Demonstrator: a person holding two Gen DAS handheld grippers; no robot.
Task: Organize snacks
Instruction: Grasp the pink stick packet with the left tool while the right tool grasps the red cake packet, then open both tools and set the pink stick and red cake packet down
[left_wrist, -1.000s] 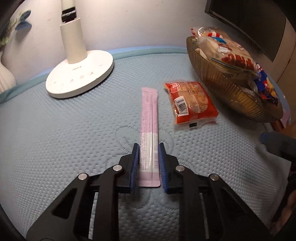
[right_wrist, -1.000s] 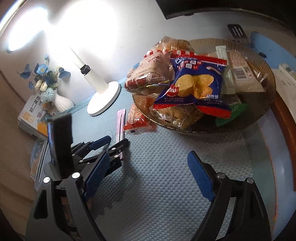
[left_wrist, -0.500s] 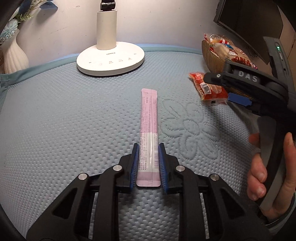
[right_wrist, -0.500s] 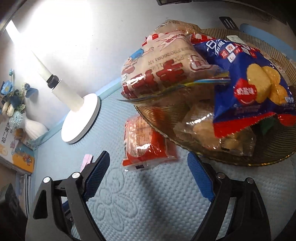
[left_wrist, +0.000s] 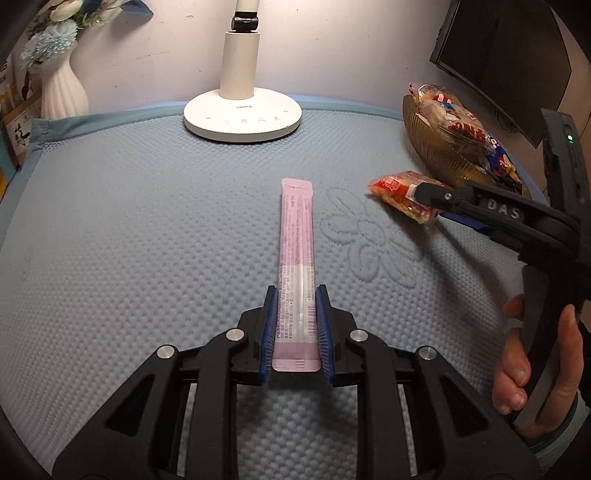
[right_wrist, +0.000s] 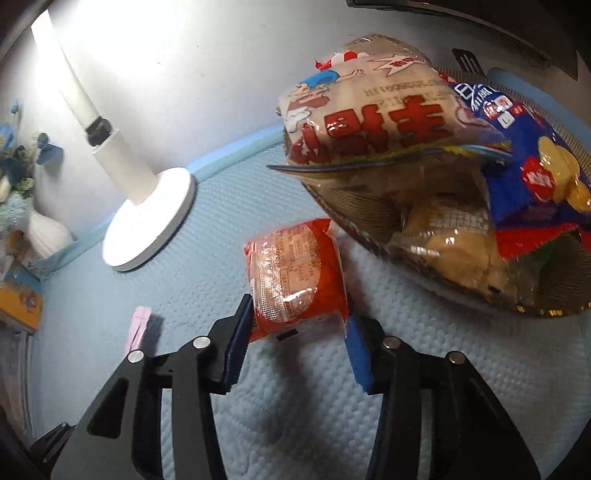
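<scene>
A quilted pale-blue mat (left_wrist: 147, 229) covers the table, with a white round-based desk lamp (left_wrist: 242, 118) at the back. At the right edge stands an amber ribbed glass bowl (left_wrist: 436, 155), heaped with bagged snacks. Just beside it, the red plastic-wrapped snack pack (right_wrist: 295, 273) sits between the blue pads of the right gripper (right_wrist: 299, 339), whose jaws have just been closing and now pinch its near end; it seems slightly lifted, though blur makes that uncertain. The left gripper (left_wrist: 295, 328) is clamped nearly shut on the long pink stick sachet (left_wrist: 297, 258). The crowded bowl is the risk: dropping the pack onto that slippery pile could topple bags over the rim.
</scene>
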